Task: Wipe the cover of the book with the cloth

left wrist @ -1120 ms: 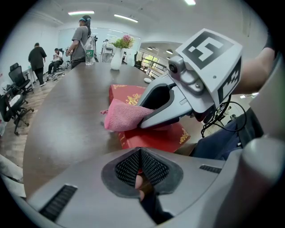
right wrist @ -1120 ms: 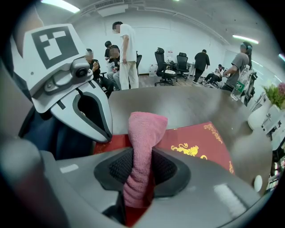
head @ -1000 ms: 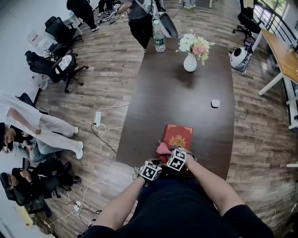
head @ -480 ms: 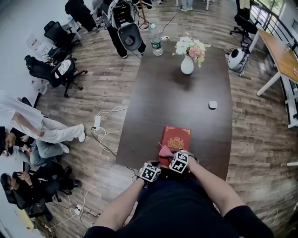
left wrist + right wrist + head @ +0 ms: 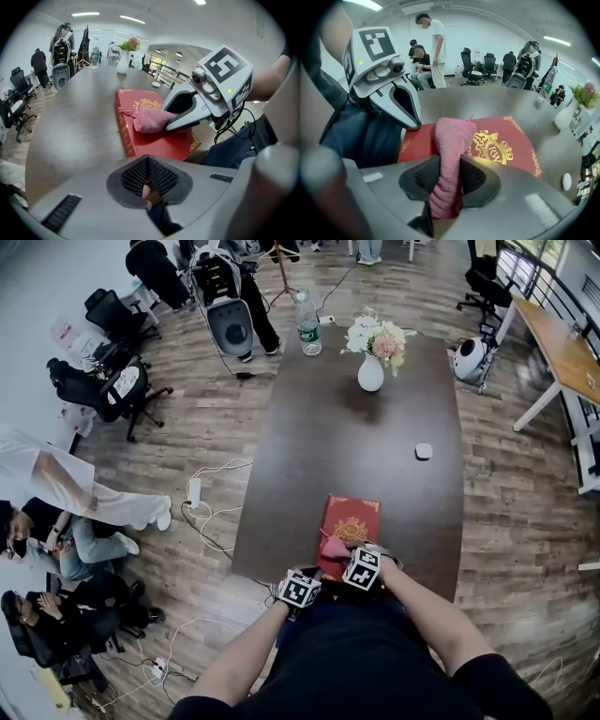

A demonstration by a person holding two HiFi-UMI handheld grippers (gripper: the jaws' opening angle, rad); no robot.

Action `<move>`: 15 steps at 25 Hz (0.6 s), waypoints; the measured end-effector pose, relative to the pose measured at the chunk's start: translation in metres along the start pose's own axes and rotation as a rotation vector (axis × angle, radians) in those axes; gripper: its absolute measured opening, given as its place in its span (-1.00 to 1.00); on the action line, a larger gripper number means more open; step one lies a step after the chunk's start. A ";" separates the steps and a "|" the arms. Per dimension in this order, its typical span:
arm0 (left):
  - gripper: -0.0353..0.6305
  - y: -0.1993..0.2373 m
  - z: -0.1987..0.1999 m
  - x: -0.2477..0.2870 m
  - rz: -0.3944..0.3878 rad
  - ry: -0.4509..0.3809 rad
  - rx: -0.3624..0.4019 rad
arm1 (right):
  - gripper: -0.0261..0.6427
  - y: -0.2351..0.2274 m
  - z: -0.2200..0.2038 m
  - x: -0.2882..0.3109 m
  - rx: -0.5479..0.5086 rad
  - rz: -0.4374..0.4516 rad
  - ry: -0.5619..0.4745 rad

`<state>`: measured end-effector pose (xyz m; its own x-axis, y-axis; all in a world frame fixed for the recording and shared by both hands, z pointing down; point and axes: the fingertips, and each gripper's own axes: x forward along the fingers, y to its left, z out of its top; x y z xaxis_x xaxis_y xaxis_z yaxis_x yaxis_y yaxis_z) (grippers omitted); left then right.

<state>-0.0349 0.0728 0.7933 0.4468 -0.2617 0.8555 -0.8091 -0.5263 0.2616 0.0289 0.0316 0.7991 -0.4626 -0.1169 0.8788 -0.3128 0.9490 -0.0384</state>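
A red book with a gold crest lies at the near edge of the dark table. My right gripper is shut on a folded pink cloth, whose free end rests on the book's cover near its front corner. In the head view the cloth sits at the book's near left part, under the right gripper. My left gripper is shut with nothing between its jaws. It hovers just off the table's near edge, close beside the book.
A white vase of flowers and a water bottle stand at the table's far end. A small white puck lies right of centre. Chairs, seated people and floor cables are to the left. Another desk is at far right.
The grippers and cloth have stayed almost in place on the book's near corner. A person with equipment at the table's far end has moved left.
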 end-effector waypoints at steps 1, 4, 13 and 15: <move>-0.91 0.000 0.000 0.000 0.000 -0.001 -0.001 | -0.57 0.001 0.000 -0.001 0.003 0.005 0.001; -0.91 0.001 0.001 0.000 -0.001 -0.002 -0.001 | -0.57 0.002 0.000 -0.005 0.008 0.013 -0.002; -0.91 0.001 -0.001 0.001 -0.007 -0.002 -0.004 | -0.57 -0.002 -0.013 -0.007 0.010 -0.010 0.012; -0.91 0.001 0.000 0.000 -0.009 -0.001 -0.005 | -0.57 -0.002 -0.013 -0.010 0.018 -0.004 0.010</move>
<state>-0.0354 0.0723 0.7939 0.4542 -0.2574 0.8529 -0.8069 -0.5247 0.2713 0.0447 0.0348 0.7969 -0.4529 -0.1175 0.8838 -0.3296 0.9431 -0.0435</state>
